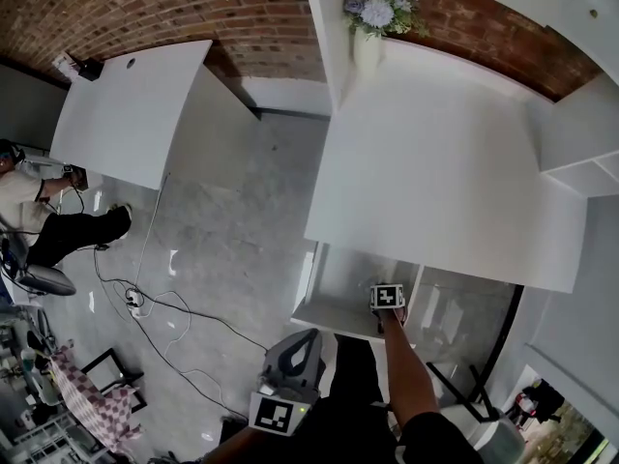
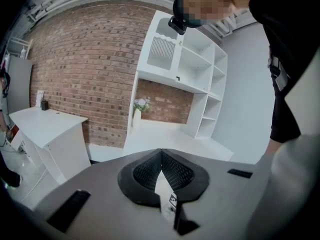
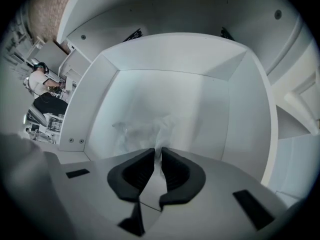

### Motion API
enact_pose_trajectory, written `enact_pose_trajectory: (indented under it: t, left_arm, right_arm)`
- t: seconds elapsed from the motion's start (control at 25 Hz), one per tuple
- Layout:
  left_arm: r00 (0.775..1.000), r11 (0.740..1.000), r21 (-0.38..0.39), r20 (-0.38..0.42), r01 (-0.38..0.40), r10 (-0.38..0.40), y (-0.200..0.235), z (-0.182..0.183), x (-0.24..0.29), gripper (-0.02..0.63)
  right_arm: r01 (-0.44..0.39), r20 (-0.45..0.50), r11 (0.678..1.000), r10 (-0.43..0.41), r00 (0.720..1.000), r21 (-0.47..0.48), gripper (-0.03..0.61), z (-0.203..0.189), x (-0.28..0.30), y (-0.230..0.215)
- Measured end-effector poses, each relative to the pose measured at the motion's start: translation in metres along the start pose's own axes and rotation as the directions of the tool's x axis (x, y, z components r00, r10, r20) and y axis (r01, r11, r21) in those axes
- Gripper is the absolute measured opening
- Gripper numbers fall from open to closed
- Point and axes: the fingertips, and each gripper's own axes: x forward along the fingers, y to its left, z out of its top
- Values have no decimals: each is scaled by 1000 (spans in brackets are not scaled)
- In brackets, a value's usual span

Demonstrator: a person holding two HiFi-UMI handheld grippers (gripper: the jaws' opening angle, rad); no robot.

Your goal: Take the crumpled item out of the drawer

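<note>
The crumpled item (image 3: pixel 142 131) is a pale, wrinkled sheet lying on the floor of the open white drawer (image 3: pixel 240 99). In the right gripper view my right gripper (image 3: pixel 161 151) is down inside the drawer, jaws drawn close together, with a fold of the sheet pinched in the narrow gap. The head view shows that gripper (image 1: pixel 388 303) reaching into the drawer (image 1: pixel 329 312) under the white desk (image 1: pixel 445 162). My left gripper (image 1: pixel 290 375) hangs low by my body, away from the drawer. Its jaws (image 2: pixel 161 151) meet with nothing between them.
A vase of flowers (image 1: pixel 372 27) stands at the desk's far edge, with white shelving (image 1: pixel 580 153) to the right. Across the concrete floor is a second white desk (image 1: pixel 131 104). A seated person (image 1: pixel 39 220) and loose cables (image 1: pixel 145 307) are at the left.
</note>
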Motion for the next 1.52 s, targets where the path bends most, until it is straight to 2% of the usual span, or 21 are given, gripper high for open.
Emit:
enact_pose_trajectory:
  t: [0.16, 0.44, 0.6, 0.76, 0.84, 1.0, 1.32, 1.52]
  left_arm:
    - [1000, 1000, 7, 4, 2, -2, -1, -2, -10, 25]
    - [999, 1000, 10, 49, 1, -2, 0, 3, -39, 25]
    - [996, 1000, 16, 91, 14, -16, -1, 9, -68, 25]
    - [990, 999, 23, 137, 33, -36, -3, 12, -108, 25]
    - [986, 998, 37, 159, 48, -53, -5, 12, -131, 25]
    - [974, 995, 60, 210, 76, -87, -6, 8, -184, 25]
    - [944, 982, 104, 274, 160, -183, -15, -14, -291, 25]
    - [949, 969, 156, 222, 194, -225, -27, -41, -329, 25]
  right_arm:
    - [6, 36, 1000, -6, 999, 4, 23, 5, -9, 2]
    - [26, 140, 1000, -27, 990, 9, 18, 17, -49, 8]
    - [40, 243, 999, -40, 969, 2, 18, 23, -89, 21]
    - [69, 345, 998, -60, 937, -13, 18, 17, -138, 41]
    - [83, 415, 996, -65, 908, -26, 17, 13, -166, 52]
    - [122, 560, 992, -80, 825, -37, 18, -3, -239, 84]
    - [178, 783, 983, -80, 616, -39, 17, -86, -393, 174]
    - [173, 847, 985, -83, 526, -11, 17, -154, -460, 214]
